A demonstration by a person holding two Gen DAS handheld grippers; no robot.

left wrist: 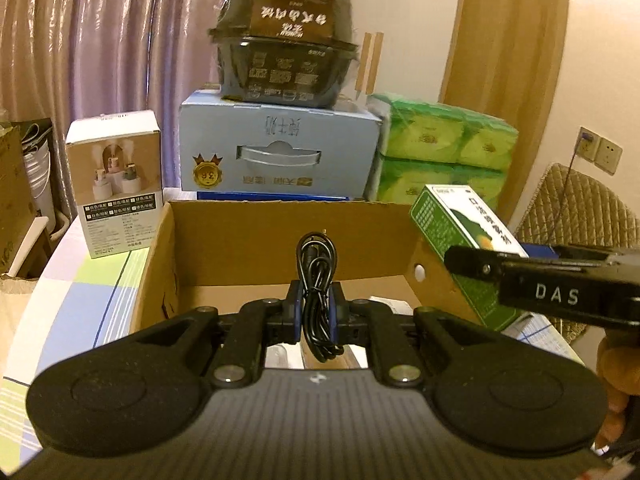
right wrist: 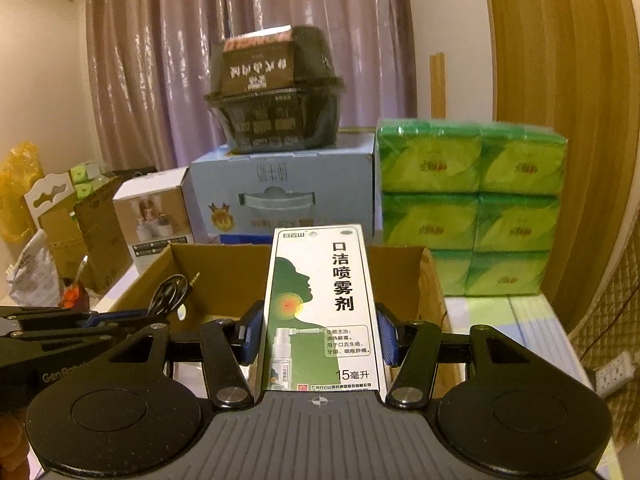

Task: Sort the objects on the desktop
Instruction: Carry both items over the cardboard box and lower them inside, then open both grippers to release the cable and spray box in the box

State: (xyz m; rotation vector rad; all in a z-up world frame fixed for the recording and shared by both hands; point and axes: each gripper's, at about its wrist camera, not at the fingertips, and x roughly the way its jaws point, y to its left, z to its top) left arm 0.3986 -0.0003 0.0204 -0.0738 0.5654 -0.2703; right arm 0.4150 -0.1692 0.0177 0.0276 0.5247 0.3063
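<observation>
My left gripper is shut on a coiled black cable, held upright over the open cardboard box. The same cable shows at the left in the right wrist view. My right gripper is shut on a green and white spray box, standing upright above the near edge of the cardboard box. In the left wrist view the spray box hangs at the right, over the box's right wall, with the right gripper's black finger across it.
Behind the cardboard box stand a small white product box, a blue carton with a dark plastic food tub on top, and stacked green tissue packs. A checked cloth covers the table. A quilted chair back is at the right.
</observation>
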